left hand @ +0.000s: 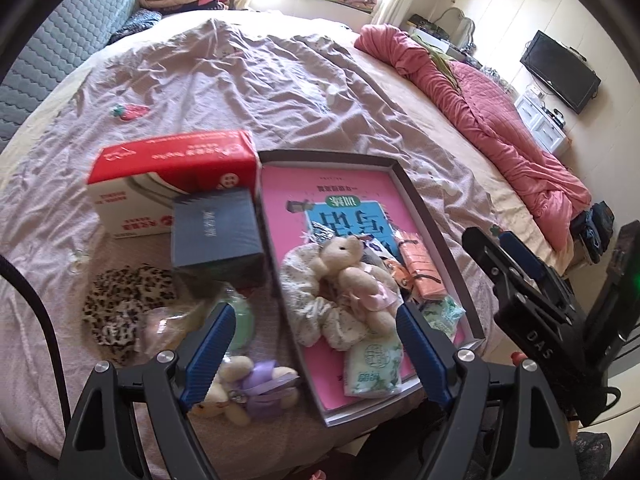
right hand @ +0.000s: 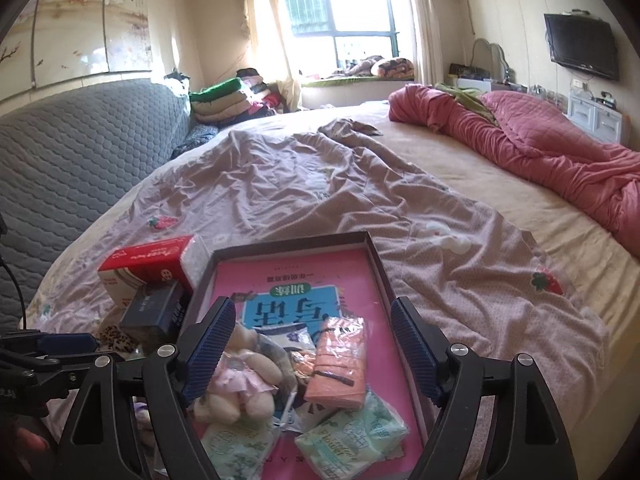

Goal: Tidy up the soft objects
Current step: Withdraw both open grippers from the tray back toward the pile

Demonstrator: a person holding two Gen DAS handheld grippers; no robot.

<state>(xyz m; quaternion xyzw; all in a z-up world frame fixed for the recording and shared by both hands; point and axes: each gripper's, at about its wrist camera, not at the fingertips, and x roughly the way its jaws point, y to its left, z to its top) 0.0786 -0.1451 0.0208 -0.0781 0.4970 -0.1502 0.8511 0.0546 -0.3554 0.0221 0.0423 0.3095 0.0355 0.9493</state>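
Note:
A shallow grey tray (left hand: 404, 170) lined with a pink book lies on the bed. In it are a plush bear in a pink dress (left hand: 352, 276), a floral scrunchie (left hand: 300, 300), an orange packet (left hand: 420, 268) and green tissue packs (left hand: 372, 368). My left gripper (left hand: 314, 316) hovers open above the tray's near end, holding nothing. Left of the tray lie a bear in a purple dress (left hand: 248, 388) and a leopard scrunchie (left hand: 120, 304). My right gripper (right hand: 312, 312) is also open and empty over the tray (right hand: 288, 242), above the pink bear (right hand: 240, 380) and orange packet (right hand: 340, 360).
A red-and-white box (left hand: 168, 176) and a dark blue box (left hand: 216, 236) stand left of the tray. A rumpled pink quilt (right hand: 540, 148) lies along the bed's right side, and a grey padded headboard (right hand: 80, 152) lines the left. Wrinkled mauve sheet (right hand: 300, 184) stretches beyond the tray.

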